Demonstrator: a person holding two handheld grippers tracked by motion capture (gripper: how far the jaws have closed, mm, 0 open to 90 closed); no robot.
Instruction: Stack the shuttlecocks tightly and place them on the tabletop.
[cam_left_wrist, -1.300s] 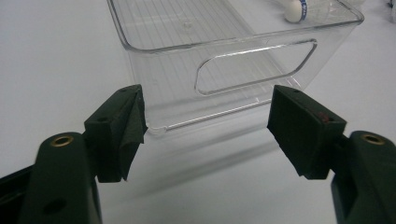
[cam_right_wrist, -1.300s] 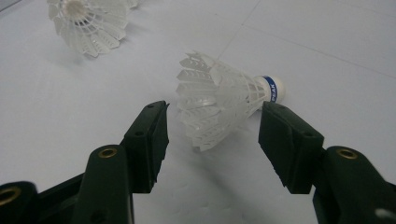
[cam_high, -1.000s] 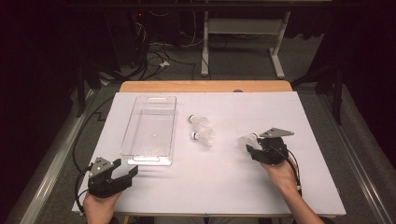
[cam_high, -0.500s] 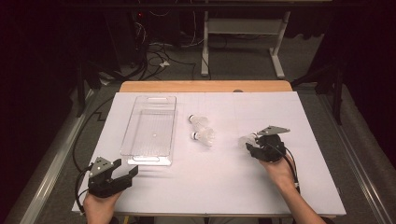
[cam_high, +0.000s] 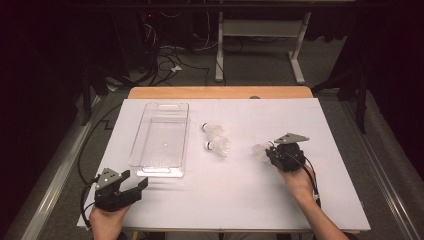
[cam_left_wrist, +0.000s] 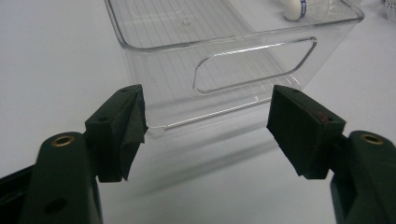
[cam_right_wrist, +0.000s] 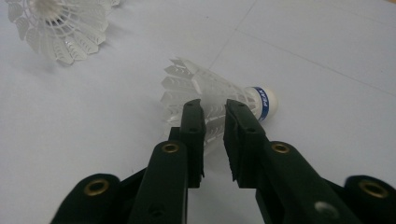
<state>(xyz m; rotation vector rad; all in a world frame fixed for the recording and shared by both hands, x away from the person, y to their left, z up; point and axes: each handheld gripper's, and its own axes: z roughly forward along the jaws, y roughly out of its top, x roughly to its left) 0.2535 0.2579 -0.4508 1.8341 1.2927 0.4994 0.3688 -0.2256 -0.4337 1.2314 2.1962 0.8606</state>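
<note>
A white plastic shuttlecock (cam_right_wrist: 212, 86) with a blue-banded cork lies on its side on the white table. My right gripper (cam_right_wrist: 214, 116) has just been closing, and its jaws now pinch the skirt between them. From above, this shuttlecock (cam_high: 260, 152) sits at the tips of the right gripper (cam_high: 270, 150), right of centre. Two more shuttlecocks (cam_high: 215, 131) (cam_high: 218, 146) lie mid-table. My left gripper (cam_high: 134, 184) rests open at the near left, and in the left gripper view (cam_left_wrist: 208, 126) nothing is between its jaws. It faces the near end of a clear plastic bin (cam_left_wrist: 252, 72).
The clear bin (cam_high: 159, 171) stands left of centre, long side running away from me, with nothing in it. A second shuttlecock (cam_right_wrist: 60, 28) lies beyond the held one. A wooden strip (cam_high: 220, 92) edges the table's far side; cables and desk legs lie beyond.
The right gripper's jaws have narrowed onto the shuttlecock's skirt. Both hands have stayed where they were, and the left gripper is unchanged.
</note>
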